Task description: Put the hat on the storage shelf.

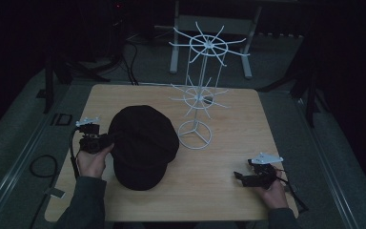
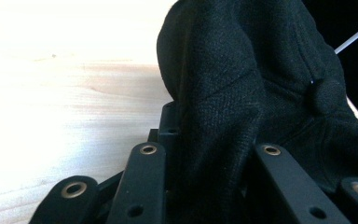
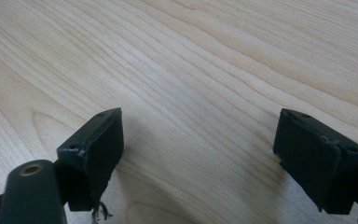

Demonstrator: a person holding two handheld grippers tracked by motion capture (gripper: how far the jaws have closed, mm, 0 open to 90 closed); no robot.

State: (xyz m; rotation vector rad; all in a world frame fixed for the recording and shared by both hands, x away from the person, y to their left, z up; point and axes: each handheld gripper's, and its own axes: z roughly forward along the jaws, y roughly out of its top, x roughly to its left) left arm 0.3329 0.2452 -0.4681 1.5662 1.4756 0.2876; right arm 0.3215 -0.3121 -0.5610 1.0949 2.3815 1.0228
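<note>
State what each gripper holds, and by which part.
The left gripper pinches the black cap by the fabric at its left edge. The right gripper holds nothing; its jaws stand open over the table.

dim room — pale wood table (image 1: 228,191), grey floor (image 1: 19,138), dark surroundings

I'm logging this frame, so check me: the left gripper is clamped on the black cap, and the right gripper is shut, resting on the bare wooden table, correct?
One thing is wrong: the right gripper is open, not shut. The right gripper view shows its two jaws wide apart with bare wooden table between them. The rest holds: the left gripper is clamped on the black cap, as the left gripper view shows.
</note>
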